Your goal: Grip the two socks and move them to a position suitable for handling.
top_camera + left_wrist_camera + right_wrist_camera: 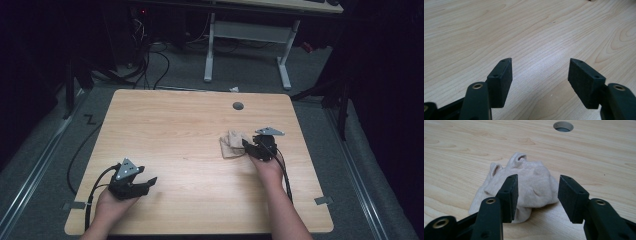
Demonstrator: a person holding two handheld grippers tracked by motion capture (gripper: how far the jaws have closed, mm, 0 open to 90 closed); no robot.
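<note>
Nearest to me, both forearms come in over the near edge of the pale, wood-grain surface (175,125), each hand wrapped around a black hand-held gripper. My left hand-held gripper (142,185) sits at the near left, a grey three-cornered plate on top and a black cable trailing off toward the near-left corner. In the left gripper view its jaws stand wide apart, released, with bare wood grain between the dark foam pads (503,81).

My right hand-held gripper (248,146) is farther in and to the right, pointing left at a crumpled beige knitted sock (232,144). In the right gripper view the sock (529,185) lies bunched on the wood, two small folds sticking up at its far end, and my jaws are parted on either side of its near end; I cannot tell whether the left pad touches the fabric, and the right one stands clear of it. Nothing is clamped.

Beyond the sock, toward the far edge, a round grey cable hole (238,106) is cut through the surface. Small grey brackets show at the near-left and near-right corners.

Around all this the room is dim. Grey carpet (45,165) covers the floor, with a metal rail running along each side. On the far side stands a white-legged desk frame (247,45), and black cables tangle on the floor at the far left.
</note>
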